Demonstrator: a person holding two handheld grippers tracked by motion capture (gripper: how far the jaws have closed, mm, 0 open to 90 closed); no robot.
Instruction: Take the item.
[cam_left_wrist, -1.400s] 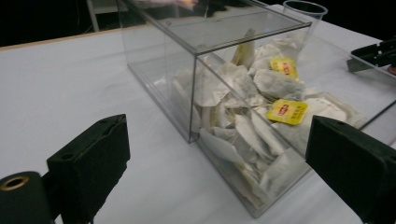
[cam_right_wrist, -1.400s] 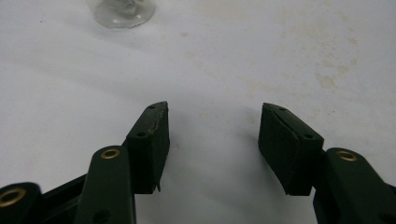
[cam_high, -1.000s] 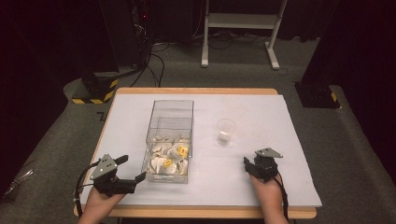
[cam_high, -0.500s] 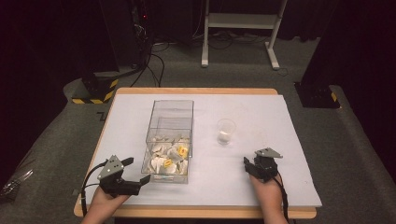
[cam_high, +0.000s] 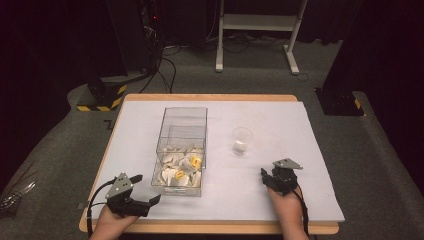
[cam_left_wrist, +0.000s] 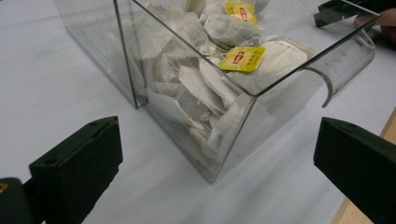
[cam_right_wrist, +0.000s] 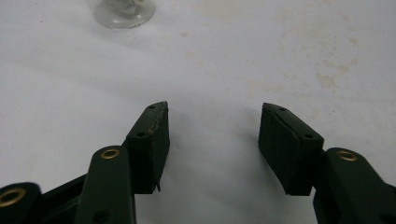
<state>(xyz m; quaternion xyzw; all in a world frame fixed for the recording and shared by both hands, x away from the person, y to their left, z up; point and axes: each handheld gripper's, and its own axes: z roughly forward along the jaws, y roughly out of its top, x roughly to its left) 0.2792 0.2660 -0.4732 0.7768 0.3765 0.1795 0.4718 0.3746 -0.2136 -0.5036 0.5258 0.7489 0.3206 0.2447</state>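
Note:
A clear plastic box (cam_high: 183, 131) stands mid-table, its near half piled with tea bags (cam_high: 181, 168) that carry yellow tags. My left gripper (cam_high: 146, 188) is at the box's near left corner, open wide and empty. In the left gripper view its jaws (cam_left_wrist: 217, 135) flank that corner of the box (cam_left_wrist: 243, 116), a little short of it, and the tea bags (cam_left_wrist: 210, 79) press against the wall. A small glass cup (cam_high: 242, 141) stands right of the box. My right gripper (cam_high: 268, 175) rests low over the white cloth, open and empty, with the cup (cam_right_wrist: 123, 11) ahead of it.
White cloth (cam_high: 310, 130) covers the wooden table, whose edge (cam_high: 210, 227) runs along the front. The far half of the box holds nothing. Beyond the table are grey floor, cables and a white stand (cam_high: 255, 30). The right hand's gripper (cam_left_wrist: 341, 9) shows beyond the box.
My left gripper has shifted slightly right and nearer, closing on the box's near left corner. The right gripper, the box and the cup have not moved.

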